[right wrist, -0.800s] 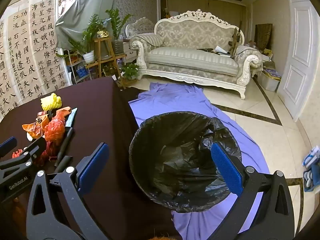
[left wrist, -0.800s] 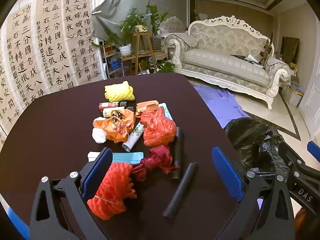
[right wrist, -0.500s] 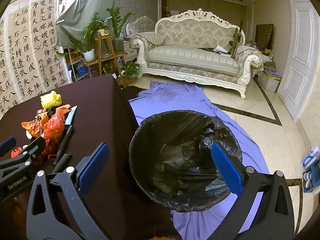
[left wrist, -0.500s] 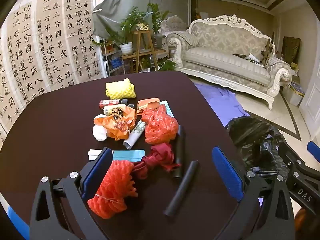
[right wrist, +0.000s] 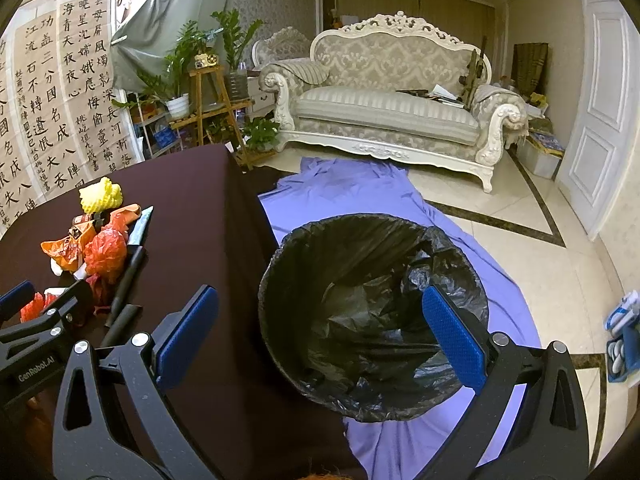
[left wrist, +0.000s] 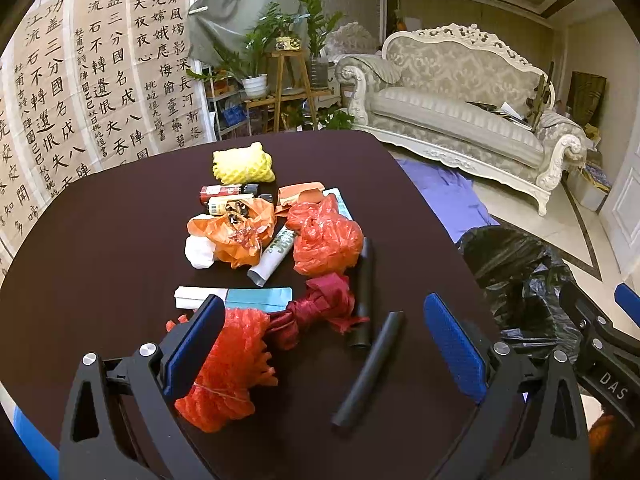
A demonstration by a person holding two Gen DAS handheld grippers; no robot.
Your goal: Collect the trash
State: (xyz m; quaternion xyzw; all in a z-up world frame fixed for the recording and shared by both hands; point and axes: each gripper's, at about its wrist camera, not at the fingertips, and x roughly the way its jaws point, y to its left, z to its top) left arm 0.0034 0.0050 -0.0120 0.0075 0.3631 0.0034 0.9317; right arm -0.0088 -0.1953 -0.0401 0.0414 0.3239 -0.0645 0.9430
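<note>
Trash lies heaped on the dark brown round table [left wrist: 100,240]: a yellow foam fruit net [left wrist: 243,163] at the far end, a crumpled orange plastic bag [left wrist: 236,236] with a white wad [left wrist: 199,253] at its side, a crumpled red plastic bag [left wrist: 326,240] beside it, and a grey squeezed tube [left wrist: 273,255] lying between the two bags. Nearer the camera rest a flat white-and-teal carton [left wrist: 236,295], a dark red mesh net [left wrist: 320,306] and two black tubes [left wrist: 370,364], one lying beside the other.

Nearest of all, a bright red mesh net [left wrist: 232,372] sits just inside the left blue pad of the left gripper [left wrist: 322,348]. That gripper's jaws stand wide apart above the table, angled downward, and grip nothing; whether the pad touches the net I cannot tell.

To the table's right, on the floor, a bin lined with a black plastic bag [right wrist: 372,320] stands on a purple cloth [right wrist: 340,192]. Directly over its mouth hangs the right gripper [right wrist: 320,332], spread equally wide and empty. An ornate cream sofa [right wrist: 392,104] stands behind.
</note>
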